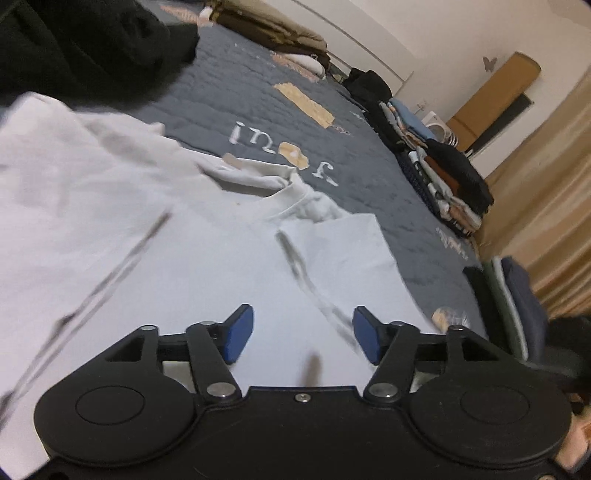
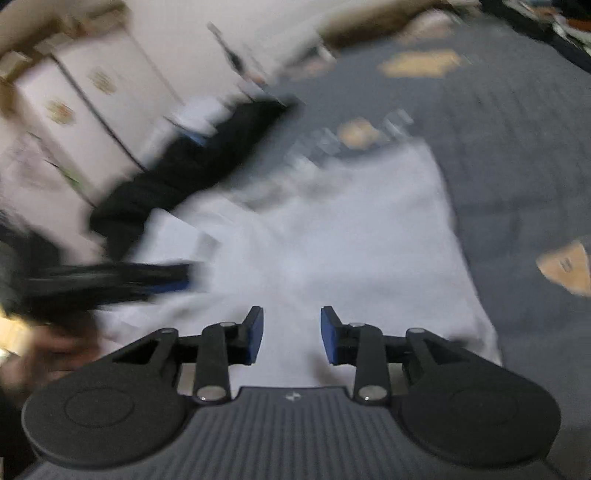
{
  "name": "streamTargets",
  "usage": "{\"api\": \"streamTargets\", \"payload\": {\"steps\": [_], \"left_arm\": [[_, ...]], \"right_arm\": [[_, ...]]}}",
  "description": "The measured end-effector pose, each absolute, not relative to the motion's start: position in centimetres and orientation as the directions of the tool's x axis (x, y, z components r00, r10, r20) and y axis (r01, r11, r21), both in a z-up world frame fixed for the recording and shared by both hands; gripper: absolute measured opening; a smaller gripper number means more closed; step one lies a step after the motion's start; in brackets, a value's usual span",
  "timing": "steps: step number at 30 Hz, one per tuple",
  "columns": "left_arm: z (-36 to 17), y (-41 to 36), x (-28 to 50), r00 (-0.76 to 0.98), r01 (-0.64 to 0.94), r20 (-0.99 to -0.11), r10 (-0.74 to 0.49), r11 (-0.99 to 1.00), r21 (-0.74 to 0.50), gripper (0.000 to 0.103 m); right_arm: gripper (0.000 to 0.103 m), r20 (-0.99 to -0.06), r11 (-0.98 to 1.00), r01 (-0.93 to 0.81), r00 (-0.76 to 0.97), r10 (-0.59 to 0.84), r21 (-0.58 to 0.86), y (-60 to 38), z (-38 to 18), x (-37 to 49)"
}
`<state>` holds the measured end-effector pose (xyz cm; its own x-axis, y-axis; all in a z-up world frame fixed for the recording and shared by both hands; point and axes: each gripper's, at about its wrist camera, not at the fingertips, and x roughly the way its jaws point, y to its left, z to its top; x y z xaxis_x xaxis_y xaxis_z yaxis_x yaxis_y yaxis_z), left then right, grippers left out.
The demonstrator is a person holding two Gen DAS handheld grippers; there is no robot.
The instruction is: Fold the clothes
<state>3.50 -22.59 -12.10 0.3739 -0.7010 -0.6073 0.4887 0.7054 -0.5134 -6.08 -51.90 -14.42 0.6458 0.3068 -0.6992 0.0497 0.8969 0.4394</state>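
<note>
A white T-shirt [image 1: 155, 236] lies spread on the grey quilted bedspread [image 1: 258, 96], collar [image 1: 284, 199] toward the far side, one sleeve folded over at the right. My left gripper [image 1: 303, 338] is open and empty just above the shirt's near part. In the blurred right wrist view the same white shirt [image 2: 332, 236] lies ahead. My right gripper [image 2: 291, 334] is open and empty over it. The left gripper [image 2: 110, 280] shows as a dark blur at the left edge of that view.
A black garment [image 1: 92, 40] lies at the shirt's far left. A row of folded clothes [image 1: 439, 166] lines the bed's right edge. Folded bedding [image 1: 273, 33] sits at the far end. White drawers [image 2: 85, 107] stand beyond the bed.
</note>
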Motion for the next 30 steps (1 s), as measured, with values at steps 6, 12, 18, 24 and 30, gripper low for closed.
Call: {"api": "streamTargets", "payload": {"steps": [6,12,18,24,30], "left_arm": [[-10.8,-18.3,-0.6,0.464,0.524,-0.627,-0.626,0.764,-0.376,0.066],[-10.1,-15.2,-1.9,0.529,0.496,-0.604,-0.596,0.795,-0.350,0.067],[-8.9,-14.4,-1.1,0.555,0.516,-0.577,-0.600,0.792,-0.327,0.068],[-7.2,-15.4,3.4,0.557,0.581,-0.590,-0.584,0.782,-0.226,0.068],[-6.2,-18.1,9.9,0.574,0.623,-0.615,-0.541,0.776,-0.100,0.068]], "right_arm": [[0.033,-0.738,0.921,0.042,0.613,0.282,0.387,-50.9,-14.7,-6.2],[0.035,-0.645,0.907,0.059,0.723,0.249,0.417,-49.3,-12.3,-7.0],[0.044,-0.602,0.934,0.040,0.774,0.195,0.354,-47.6,-10.6,-6.7],[0.047,-0.607,0.934,0.064,0.775,0.176,0.353,-48.9,-9.9,-3.2],[0.049,-0.635,0.956,0.052,0.758,0.149,0.287,-49.3,-9.3,3.6]]}}
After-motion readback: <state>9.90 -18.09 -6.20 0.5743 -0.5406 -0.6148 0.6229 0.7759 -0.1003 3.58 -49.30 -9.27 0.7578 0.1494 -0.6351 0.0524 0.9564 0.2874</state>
